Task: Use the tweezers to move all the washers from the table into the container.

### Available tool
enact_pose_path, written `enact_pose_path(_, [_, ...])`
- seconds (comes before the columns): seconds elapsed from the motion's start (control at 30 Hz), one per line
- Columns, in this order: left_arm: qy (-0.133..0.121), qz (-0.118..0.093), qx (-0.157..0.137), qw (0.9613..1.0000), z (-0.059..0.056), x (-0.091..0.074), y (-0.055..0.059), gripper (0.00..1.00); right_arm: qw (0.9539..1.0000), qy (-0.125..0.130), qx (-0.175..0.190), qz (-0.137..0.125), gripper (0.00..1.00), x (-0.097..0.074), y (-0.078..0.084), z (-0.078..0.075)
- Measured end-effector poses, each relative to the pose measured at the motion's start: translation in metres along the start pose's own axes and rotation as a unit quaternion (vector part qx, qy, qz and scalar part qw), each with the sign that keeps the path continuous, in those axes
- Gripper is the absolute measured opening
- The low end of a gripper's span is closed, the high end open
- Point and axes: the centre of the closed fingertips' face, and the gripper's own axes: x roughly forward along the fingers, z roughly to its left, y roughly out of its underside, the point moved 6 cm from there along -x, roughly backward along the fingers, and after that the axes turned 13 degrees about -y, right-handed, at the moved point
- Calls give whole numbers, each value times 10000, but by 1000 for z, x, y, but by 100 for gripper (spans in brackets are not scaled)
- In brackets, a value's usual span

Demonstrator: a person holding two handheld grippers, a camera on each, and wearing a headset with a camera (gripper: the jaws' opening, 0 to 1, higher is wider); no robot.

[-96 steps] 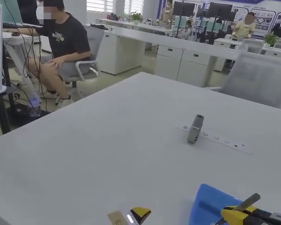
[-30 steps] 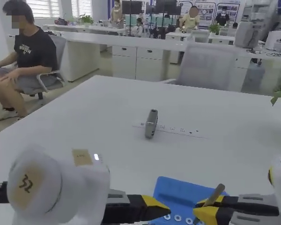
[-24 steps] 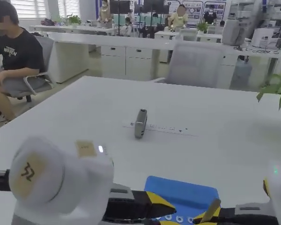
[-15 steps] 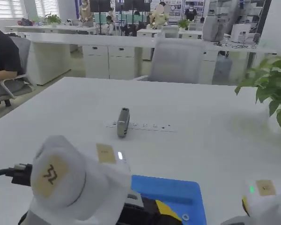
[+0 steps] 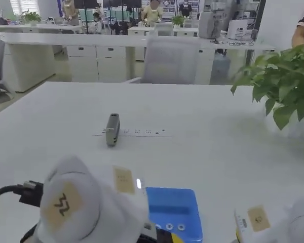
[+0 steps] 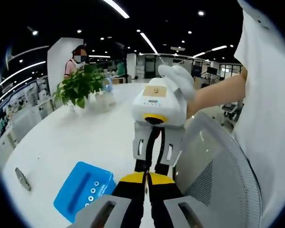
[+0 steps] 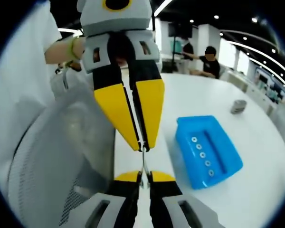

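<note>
Right gripper [image 7: 143, 176]: jaws clamped on thin grey metal tweezers [image 7: 143, 164]. Left gripper [image 7: 142, 146] tip-to-tip with it, jaws together at tweezers' far end; hold there unclear. Both by white table [image 5: 202, 116] edge, short of blue plastic tray [image 7: 225, 152]. Small metal washers [image 7: 203, 154] lie in row inside tray. Risk: opposed pull twists tweezers loose, they drop off edge. Beyond: grey adapter [image 5: 112, 129], green plant [image 5: 276, 81].

no readable text, tan sticker [image 5: 123, 180] too blurred
</note>
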Motion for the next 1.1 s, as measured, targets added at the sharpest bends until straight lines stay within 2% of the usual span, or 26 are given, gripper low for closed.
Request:
enact_pose_path(0.07, [38, 94, 131, 9999, -1, 3, 3, 0, 9998, 23, -89, 192, 4, 2, 4, -2])
enact_pose_path(0.2, [42, 419, 317, 9986, -1, 2, 16, 0, 9984, 27, -289, 495, 4, 8, 9, -5])
enact_pose_path(0.27, [2, 564, 395, 9976, -1, 0, 25, 0, 9978, 0, -348, 564, 4, 14, 11, -5])
enact_pose_path(0.4, [-119, 811, 297, 9962, 4, -5, 43, 0, 9971, 13, -425, 637, 4, 23, 12, -8])
enact_pose_path(0.57, [-184, 1095, 76, 9938, 12, -12, 63, 0, 9987, 91, -344, 365, 6, 35, 10, -13])
enact_pose_path(0.63, [-175, 1165, 60, 9930, 13, -12, 69, 0, 9999, 79, -33, 116, 7, 40, 13, -15])
enact_pose_path(0.7, [-157, 1290, 40, 9915, 14, -13, 77, 0, 9990, 218, 365, -145, 11, 41, 18, -18])
enact_pose_path(0.73, [-142, 1387, 45, 9902, 15, -13, 82, 0, 9975, 255, 561, -337, 15, 39, 19, -19])
enact_pose_path(0.83, [-103, 1578, 51, 9874, 16, -12, 91, 0, 9929, 417, 867, -698, 23, 26, 24, -17])
enact_pose_path(0.87, [-80, 1686, 55, 9856, 16, -11, 97, 0, 9921, 458, 911, -737, 25, 22, 26, -16])
enact_pose_path(1.0, [-73, 2026, 9, 9792, 17, -5, 113, 0, 9905, 716, 1001, -617, 32, -1, 42, -9])
enact_pose_path(1.1, [-72, 2164, 3, 9763, 16, 0, 119, 0, 9888, 902, 1042, -577, 35, -17, 52, -3])
